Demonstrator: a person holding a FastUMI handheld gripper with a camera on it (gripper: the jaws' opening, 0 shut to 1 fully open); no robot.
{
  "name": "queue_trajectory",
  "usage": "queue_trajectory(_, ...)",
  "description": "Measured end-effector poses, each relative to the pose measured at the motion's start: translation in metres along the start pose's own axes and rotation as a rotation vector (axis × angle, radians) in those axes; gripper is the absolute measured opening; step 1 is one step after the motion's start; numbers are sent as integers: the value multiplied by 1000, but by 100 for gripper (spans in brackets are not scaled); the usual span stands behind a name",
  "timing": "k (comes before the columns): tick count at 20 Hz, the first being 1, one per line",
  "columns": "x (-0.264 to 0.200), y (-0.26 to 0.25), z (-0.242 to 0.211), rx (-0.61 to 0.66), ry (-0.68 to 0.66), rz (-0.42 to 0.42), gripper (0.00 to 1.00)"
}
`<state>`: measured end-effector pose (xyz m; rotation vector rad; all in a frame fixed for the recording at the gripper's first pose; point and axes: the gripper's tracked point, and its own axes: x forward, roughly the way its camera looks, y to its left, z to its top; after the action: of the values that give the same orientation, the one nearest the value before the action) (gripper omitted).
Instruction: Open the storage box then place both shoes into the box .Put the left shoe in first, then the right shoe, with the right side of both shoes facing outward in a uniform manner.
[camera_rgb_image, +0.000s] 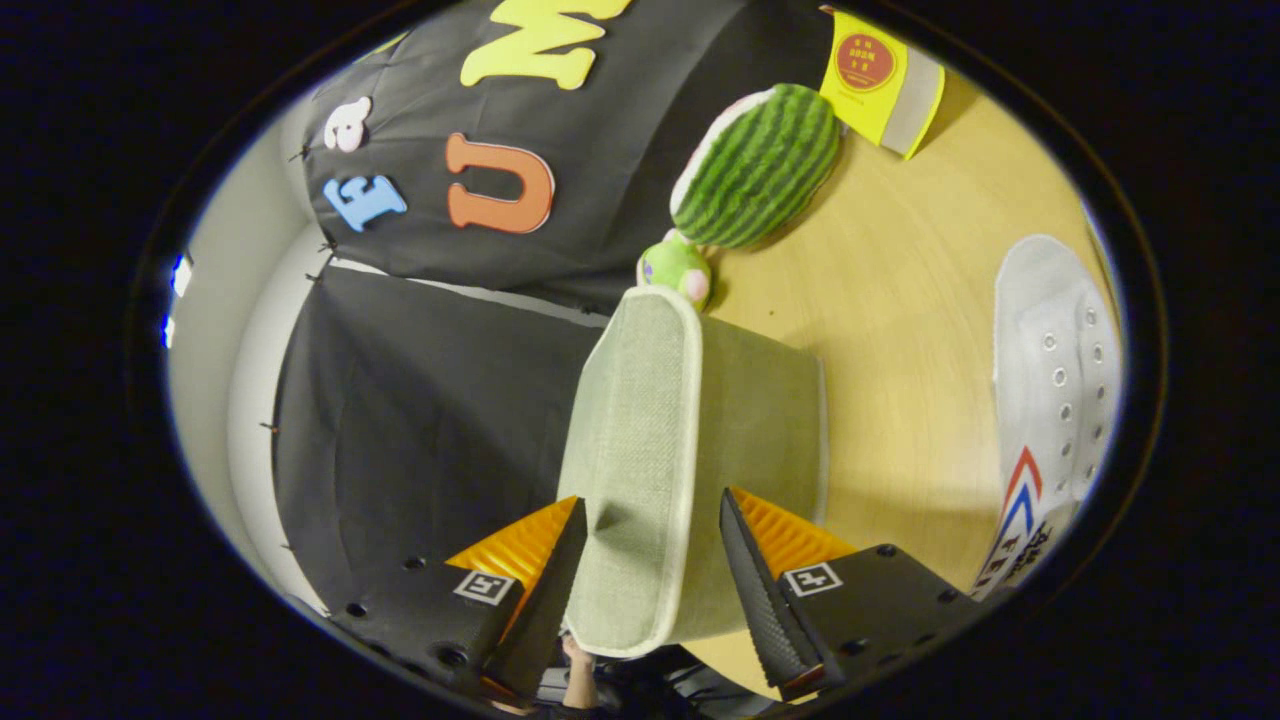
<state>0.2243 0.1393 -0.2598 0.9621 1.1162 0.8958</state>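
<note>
Storage box (690, 450), one, pale green fabric, is standing on the tabletop (900, 300) with its piped lid edge lying between the fingers of the tool (650, 580), which are spread apart either side of the lid; whether they are pressing on it cannot be told. One white shoe (1055, 400) is lying on the tabletop well apart from the box, and beyond the box are sitting one watermelon plush (760, 165), one small green toy (675, 268) and one yellow carton (880, 80). Tabletop is showing light wood, with black cloth wall (420, 420) hanging behind.
</note>
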Motion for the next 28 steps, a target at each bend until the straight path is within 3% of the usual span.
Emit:
queue_trajectory(2,-4,14,-13,-11,57,87,80)
queue_trajectory(4,0,-3,-4,-42,20,28,69)
queue_trajectory(5,-1,-9,-3,-22,7,15,52)
queue_trajectory(7,-2,-5,-3,40,4,52,29)
queue_trajectory(11,-8,4,7,-49,-58,7,7)
queue_trajectory(16,-10,26,10,-63,-99,-47,6)
queue_trajectory(22,-6,57,10,-181,-207,-156,5)
queue_trajectory(28,7,116,6,-292,-327,-121,6)
